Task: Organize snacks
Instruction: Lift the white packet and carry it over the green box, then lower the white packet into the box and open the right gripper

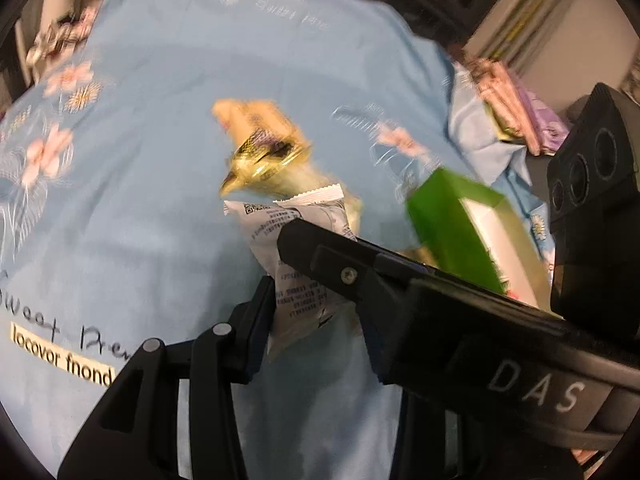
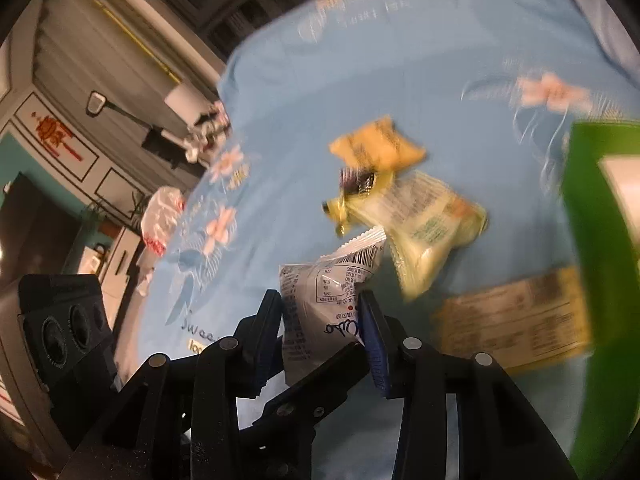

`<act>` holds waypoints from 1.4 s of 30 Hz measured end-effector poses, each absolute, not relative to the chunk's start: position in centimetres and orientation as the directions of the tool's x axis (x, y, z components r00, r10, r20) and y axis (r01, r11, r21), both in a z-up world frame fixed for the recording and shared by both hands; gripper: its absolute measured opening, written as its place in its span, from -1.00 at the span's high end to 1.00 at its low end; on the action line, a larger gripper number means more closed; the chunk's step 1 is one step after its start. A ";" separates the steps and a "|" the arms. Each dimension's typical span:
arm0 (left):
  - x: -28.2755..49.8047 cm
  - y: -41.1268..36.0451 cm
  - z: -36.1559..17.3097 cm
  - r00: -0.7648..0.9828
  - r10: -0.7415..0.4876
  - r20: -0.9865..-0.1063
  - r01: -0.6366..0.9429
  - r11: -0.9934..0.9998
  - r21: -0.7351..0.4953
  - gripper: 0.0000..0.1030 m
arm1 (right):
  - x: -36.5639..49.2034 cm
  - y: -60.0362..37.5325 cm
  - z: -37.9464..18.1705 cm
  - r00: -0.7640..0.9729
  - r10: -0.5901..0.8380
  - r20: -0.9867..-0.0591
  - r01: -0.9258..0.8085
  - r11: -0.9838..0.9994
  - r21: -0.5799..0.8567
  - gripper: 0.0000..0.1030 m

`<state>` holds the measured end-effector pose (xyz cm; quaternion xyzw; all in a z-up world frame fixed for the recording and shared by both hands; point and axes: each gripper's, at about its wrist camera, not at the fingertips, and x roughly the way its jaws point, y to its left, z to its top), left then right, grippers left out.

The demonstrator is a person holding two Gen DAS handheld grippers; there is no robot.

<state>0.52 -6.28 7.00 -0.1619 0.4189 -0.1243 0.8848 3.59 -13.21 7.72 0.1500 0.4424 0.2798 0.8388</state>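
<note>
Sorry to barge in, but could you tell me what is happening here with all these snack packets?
A person is sorting snacks on a light blue flowered bedsheet, with a handheld gripper in each hand. Both the left gripper and the right gripper are clamped on the same white snack packet. Several yellow snack packets lie loose on the sheet beyond it, and an open green box stands at the right.

Both fisheye views are bending straight lines and darkening into black corners. Motion blur is smearing the yellow and pale green snack packets (image 2: 404, 208) and the bright green cardboard box (image 1: 460, 224), while the black tongs (image 1: 316, 280) are staying sharp. Light is falling evenly on the light blue flowered bedsheet (image 1: 168, 128); the room behind is looking dim.
</note>
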 end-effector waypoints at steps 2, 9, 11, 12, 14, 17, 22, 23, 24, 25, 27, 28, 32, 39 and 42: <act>0.5 -7.0 8.1 0.640 -0.370 -0.673 0.118 0.913 -0.390 0.24 | 3.1 -14.1 9.0 0.493 0.594 -0.636 -0.339 0.804 0.488 0.16; 0.6 -10.1 11.3 0.674 -0.405 -0.618 0.213 0.907 -0.362 0.24 | 2.0 -17.5 12.5 0.591 0.572 -0.569 -0.327 0.814 0.480 0.16; 0.7 -11.2 11.9 0.676 -0.417 -0.608 0.243 0.905 -0.350 0.24 | 1.7 -18.6 13.2 0.616 0.562 -0.552 -0.316 0.818 0.480 0.16; 0.9 -12.1 12.2 0.671 -0.429 -0.604 0.266 0.900 -0.344 0.23 | 1.5 -19.2 13.4 0.628 0.554 -0.546 -0.309 0.822 0.478 0.16; 1.1 -13.2 12.6 0.661 -0.449 -0.601 0.296 0.892 -0.342 0.23 | 1.2 -20.5 13.8 0.650 0.534 -0.541 -0.287 0.831 0.476 0.16; 1.7 -15.5 13.0 0.639 -0.487 -0.595 0.343 0.873 -0.346 0.23 | 0.9 -23.2 14.2 0.686 0.497 -0.532 -0.232 0.842 0.487 0.16; 2.5 -19.1 13.6 0.600 -0.550 -0.582 0.424 0.835 -0.352 0.24 | 0.4 -27.2 14.8 0.741 0.439 -0.508 -0.152 0.847 0.510 0.16; 2.8 -20.0 13.7 0.587 -0.561 -0.583 0.442 0.826 -0.349 0.23 | 0.4 -27.9 14.8 0.750 0.430 -0.503 -0.139 0.846 0.515 0.16; 2.9 -20.5 13.8 0.578 -0.568 -0.586 0.456 0.820 -0.346 0.23 | 0.3 -28.9 14.8 0.758 0.419 -0.499 -0.123 0.844 0.523 0.16; 3.2 -21.4 13.8 0.563 -0.576 -0.593 0.472 0.813 -0.342 0.23 | 0.3 -29.4 14.7 0.763 0.414 -0.497 -0.112 0.842 0.528 0.16; 3.6 -22.3 13.7 0.544 -0.585 -0.602 0.491 0.803 -0.336 0.23 | 0.5 -30.9 14.4 0.772 0.399 -0.495 -0.080 0.833 0.547 0.16; 4.0 -23.0 13.5 0.530 -0.592 -0.607 0.503 0.796 -0.338 0.23 | 0.6 -31.3 14.2 0.775 0.393 -0.495 -0.068 0.831 0.553 0.16; 4.9 -24.9 12.7 0.478 -0.611 -0.631 0.518 0.776 -0.359 0.23 | 1.1 -33.5 13.4 0.778 0.357 -0.517 0.000 0.823 0.567 0.16; 6.6 -27.7 11.4 0.428 -0.594 -0.681 0.534 0.774 -0.339 0.23 | 2.3 -36.3 11.6 0.762 0.342 -0.550 0.074 0.798 0.598 0.16; 7.3 -28.5 10.9 0.408 -0.585 -0.701 0.535 0.775 -0.336 0.22 | 2.5 -37.0 11.1 0.755 0.335 -0.563 0.099 0.791 0.603 0.17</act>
